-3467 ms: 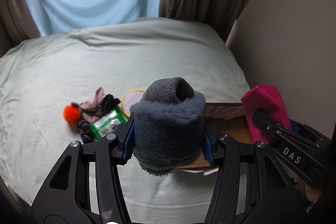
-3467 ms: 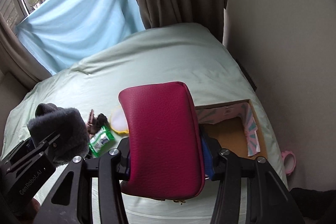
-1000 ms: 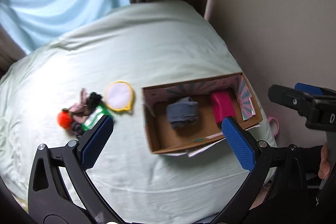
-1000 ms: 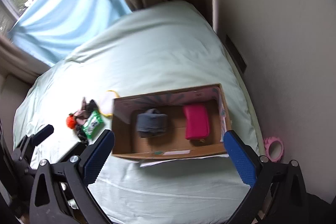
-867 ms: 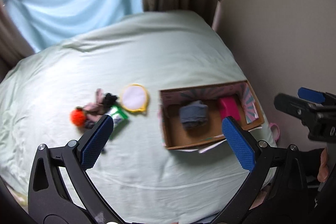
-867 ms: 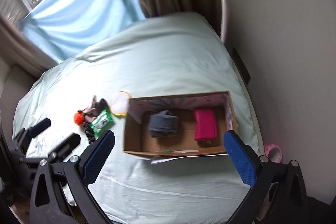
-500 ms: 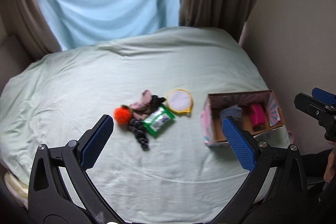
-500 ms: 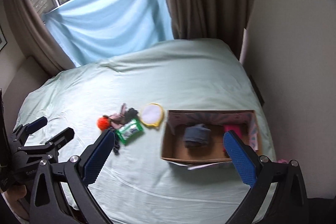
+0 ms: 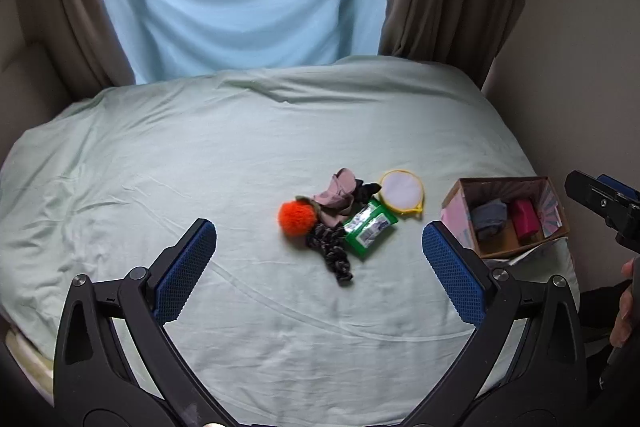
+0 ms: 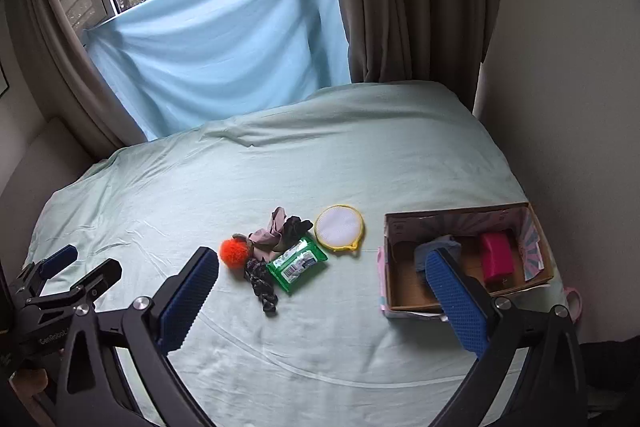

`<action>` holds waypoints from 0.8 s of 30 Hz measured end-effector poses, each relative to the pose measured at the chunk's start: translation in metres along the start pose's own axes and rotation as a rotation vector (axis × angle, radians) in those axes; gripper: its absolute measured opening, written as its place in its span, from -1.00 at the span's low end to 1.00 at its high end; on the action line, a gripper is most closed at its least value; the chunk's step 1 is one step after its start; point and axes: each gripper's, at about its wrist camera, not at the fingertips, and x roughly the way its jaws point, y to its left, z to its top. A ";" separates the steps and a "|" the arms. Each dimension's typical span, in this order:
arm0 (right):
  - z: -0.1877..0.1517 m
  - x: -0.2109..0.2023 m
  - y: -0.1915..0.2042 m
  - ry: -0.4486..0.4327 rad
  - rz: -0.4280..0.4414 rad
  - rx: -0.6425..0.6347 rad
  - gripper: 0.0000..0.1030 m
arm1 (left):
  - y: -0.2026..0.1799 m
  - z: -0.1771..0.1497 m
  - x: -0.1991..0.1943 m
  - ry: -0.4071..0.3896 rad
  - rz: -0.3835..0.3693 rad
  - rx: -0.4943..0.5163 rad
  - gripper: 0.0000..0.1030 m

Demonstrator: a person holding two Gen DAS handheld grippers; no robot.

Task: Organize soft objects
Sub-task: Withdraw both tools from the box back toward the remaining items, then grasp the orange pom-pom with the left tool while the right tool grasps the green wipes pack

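Left wrist view: the left gripper (image 9: 319,242) hangs above the pale green bedsheet (image 9: 200,163), jaws spread wide and empty. Between its pads lies a small heap: an orange pom-pom (image 9: 296,218), a pinkish cloth (image 9: 335,195), a dark braided scrunchie (image 9: 335,255), a green wipes pack (image 9: 369,228) and a yellow-rimmed round pad (image 9: 401,192). The cardboard box (image 9: 460,195) at the bed's right edge holds a grey sock (image 9: 488,218) and a magenta pouch (image 9: 525,220). The right gripper is cut off at the frame edge.

Right wrist view: the right gripper (image 10: 322,282) also stands wide open with nothing held; its right pad hides part of the sock. The dark item behind the cloth is hard to identify.
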 end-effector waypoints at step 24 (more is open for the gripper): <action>-0.036 0.250 0.050 0.139 -0.142 0.250 1.00 | 0.083 -0.001 0.278 0.228 -0.172 0.016 0.99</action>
